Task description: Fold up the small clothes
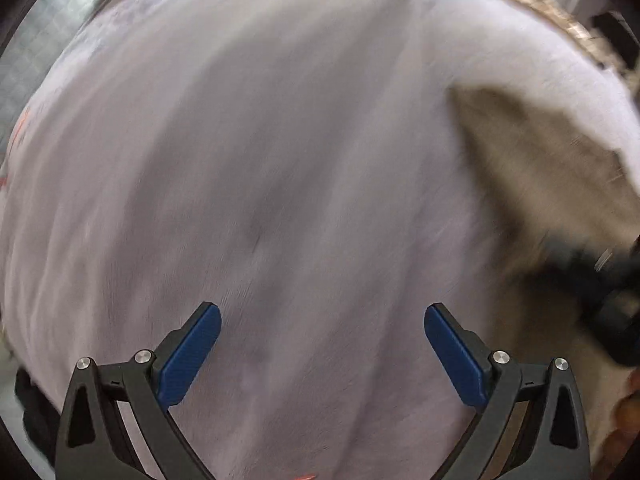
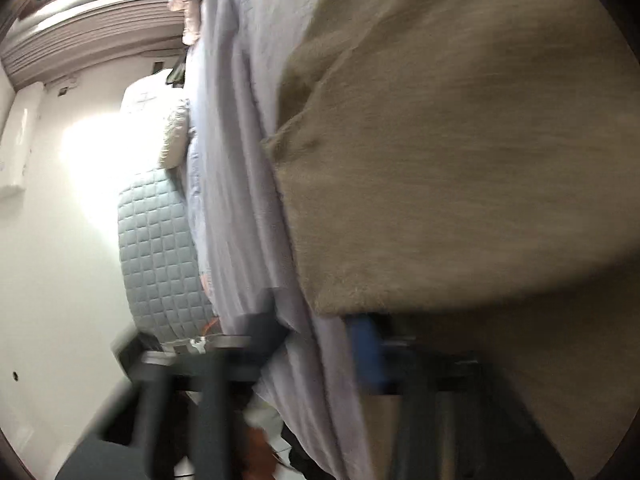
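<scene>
So the left gripper point(image 1: 322, 332) is pointing straight down with its jaws spread wide and nothing between them. Its blue pads point(image 1: 188, 356) hang over a pale lilac garment point(image 1: 260, 160) that fills nearly the whole left wrist view, spread flat with soft creases running from about 7 to 1 o'clock. There's a bit of orange print at the 9 o'clock edge, too blurry to read. At 3 o'clock the garment's edge curves around a patch of tan fleecy blanket point(image 1: 540, 160), and below that, around 4 o'clock, a dark smeared shape that I can't make out. A quilted grey cover point(image 1: 52, 32) shows at 10 o'clock.

The right wrist view is rolled sideways and badly motion-blurred. The same tan blanket point(image 2: 460, 160) takes up the 3 o'clock half, the lilac garment point(image 2: 248, 160) runs as a strip from 12 down to 6 o'clock, and a quilted grey cushion point(image 2: 156, 248) sits at 8 o'clock against a white wall point(image 2: 52, 280). The right gripper point(image 2: 366, 356) is a blur at 6 o'clock; its jaws are closed, and whether any fabric is pinched, I can't tell.
</scene>
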`<state>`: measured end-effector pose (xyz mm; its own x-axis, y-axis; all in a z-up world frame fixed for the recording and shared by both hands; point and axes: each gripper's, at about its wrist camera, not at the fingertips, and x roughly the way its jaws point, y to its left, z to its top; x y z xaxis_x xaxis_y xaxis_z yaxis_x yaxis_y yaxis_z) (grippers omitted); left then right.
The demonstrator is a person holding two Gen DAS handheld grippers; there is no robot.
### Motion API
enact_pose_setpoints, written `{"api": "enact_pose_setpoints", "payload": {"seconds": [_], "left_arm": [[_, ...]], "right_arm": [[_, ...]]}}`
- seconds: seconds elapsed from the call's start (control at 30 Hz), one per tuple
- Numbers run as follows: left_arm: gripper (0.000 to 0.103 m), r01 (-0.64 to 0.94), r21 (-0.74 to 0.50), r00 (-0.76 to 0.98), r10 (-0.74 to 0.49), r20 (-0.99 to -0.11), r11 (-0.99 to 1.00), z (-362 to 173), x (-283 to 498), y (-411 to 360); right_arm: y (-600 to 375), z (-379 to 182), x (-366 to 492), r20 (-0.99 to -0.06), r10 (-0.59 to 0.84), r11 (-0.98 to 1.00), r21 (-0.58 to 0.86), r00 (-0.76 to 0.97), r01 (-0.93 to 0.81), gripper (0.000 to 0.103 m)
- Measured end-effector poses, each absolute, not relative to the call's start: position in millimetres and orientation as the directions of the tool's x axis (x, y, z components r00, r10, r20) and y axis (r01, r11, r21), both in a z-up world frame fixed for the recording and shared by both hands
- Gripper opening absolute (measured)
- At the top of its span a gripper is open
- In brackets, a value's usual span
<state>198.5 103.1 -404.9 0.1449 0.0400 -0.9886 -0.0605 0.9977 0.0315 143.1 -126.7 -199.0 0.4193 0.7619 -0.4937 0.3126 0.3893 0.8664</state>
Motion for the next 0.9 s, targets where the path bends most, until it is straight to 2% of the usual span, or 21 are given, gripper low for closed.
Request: {"api": "enact_pose_setpoints", "payload": {"seconds": [0.07,0.23,0.3,0.33,0.37,0.4,0.53,0.63,0.7,0.77,0.8,0.83,0.9], "left_arm": [[0.102,-0.084,0.039,0.06,0.044,-0.997,0.996,-431,195,112],[0.102,-0.053,0.016,0.076,0.02,-0.997,0.998,-427,198,116],[0.102,-0.033,-0.002,0.099,0.001,-0.995,0.999,-424,197,119],[0.102,-0.031,-0.013,0.103,-0.01,-0.995,0.999,-422,195,121],[0.102,-0.019,-0.022,0.099,-0.02,-0.995,1.0,-418,194,123],[0.102,-0.013,-0.026,0.103,-0.024,-0.994,1.0,-413,189,125],[0.102,0.037,-0.075,0.191,-0.08,-0.978,0.997,-375,177,122],[0.102,0.065,-0.094,0.214,-0.106,-0.971,0.993,-350,176,107],[0.102,0.064,-0.107,0.216,-0.118,-0.969,0.992,-339,174,98],[0.102,0.07,-0.088,0.244,-0.103,-0.964,0.994,-330,174,87],[0.102,0.074,-0.071,0.259,-0.088,-0.962,0.995,-324,171,79],[0.102,0.078,-0.064,0.272,-0.083,-0.959,0.995,-319,168,73],[0.102,0.104,-0.066,0.278,-0.093,-0.956,0.992,-311,171,59]], "right_arm": [[-104,-200,148,-0.519,0.766,0.445,0.854,0.379,0.27,0.006],[-75,-209,148,-0.667,0.709,0.609,0.743,0.228,0.279,0.008],[-81,-196,135,-0.696,0.68,0.65,0.717,0.23,0.251,0.018],[-89,-189,127,-0.711,0.664,0.663,0.703,0.233,0.256,0.039],[-101,-180,119,-0.713,0.654,0.663,0.701,0.251,0.264,0.052],[-114,-174,109,-0.712,0.643,0.657,0.702,0.284,0.275,0.053],[-202,-139,74,-0.782,0.428,0.673,0.61,0.453,0.418,0.054],[-286,-133,46,-0.792,0.245,0.531,0.592,0.559,0.606,0.054],[-322,-140,38,-0.796,0.177,0.446,0.589,0.579,0.674,0.054],[-344,-156,39,-0.786,0.182,0.367,0.612,0.591,0.7,0.052],[-352,-166,42,-0.759,0.219,0.314,0.65,0.613,0.692,0.045],[-354,-169,44,-0.738,0.242,0.304,0.674,0.63,0.673,0.008],[-352,-157,59,-0.688,0.275,0.369,0.72,0.671,0.587,0.008]]}}
